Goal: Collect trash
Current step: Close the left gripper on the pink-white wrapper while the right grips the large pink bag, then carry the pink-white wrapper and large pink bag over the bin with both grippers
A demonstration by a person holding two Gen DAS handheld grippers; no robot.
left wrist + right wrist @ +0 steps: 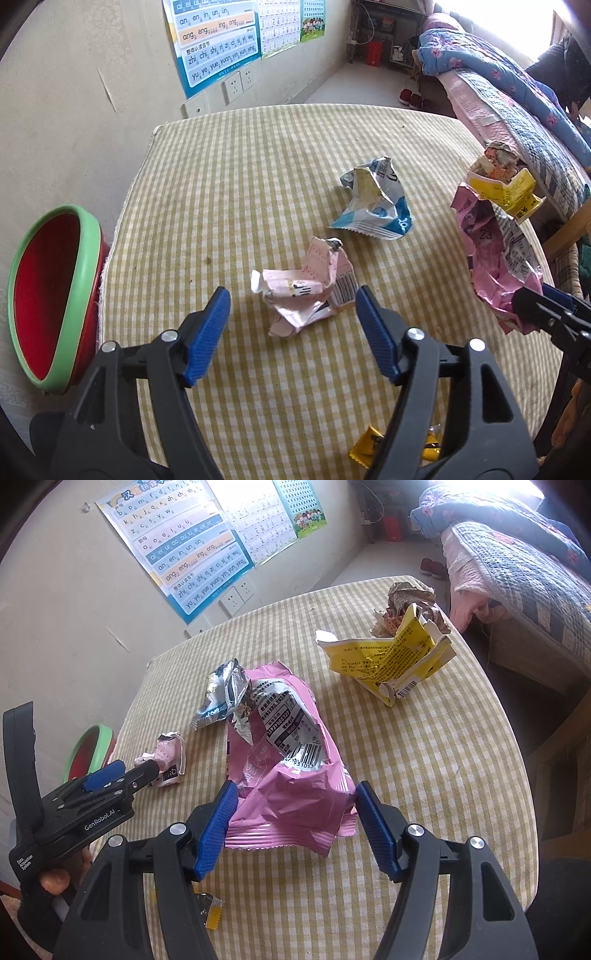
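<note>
Facing: a worktop point(280, 170) under a yellow-and-white checked cloth, scattered with wrappers.
Left gripper point(293, 304): blue-padded fingers point(207, 332) spread wide, straddling a small crumpled pale-pink wrapper with a barcode point(303, 291); pads apart from it on both sides, touching nothing.
Right gripper point(293, 799): blue-padded fingers point(216, 827) spread, set on either side of a large crinkled pink plastic snack bag point(291, 775); whether the pads touch the bag I cannot tell.
Blue-and-white crumpled foil packet point(373, 203): lying mid-worktop, just beyond the small pink wrapper.
Torn yellow cardboard box point(391, 657): near the far right edge, against a wad of brownish crumpled paper point(410, 598).
Small yellow candy wrapper point(369, 446): near edge of the worktop, partly hidden beneath the left gripper.
Red bin with a green rim point(88, 280): beside the worktop's left edge, mouth open.
</note>
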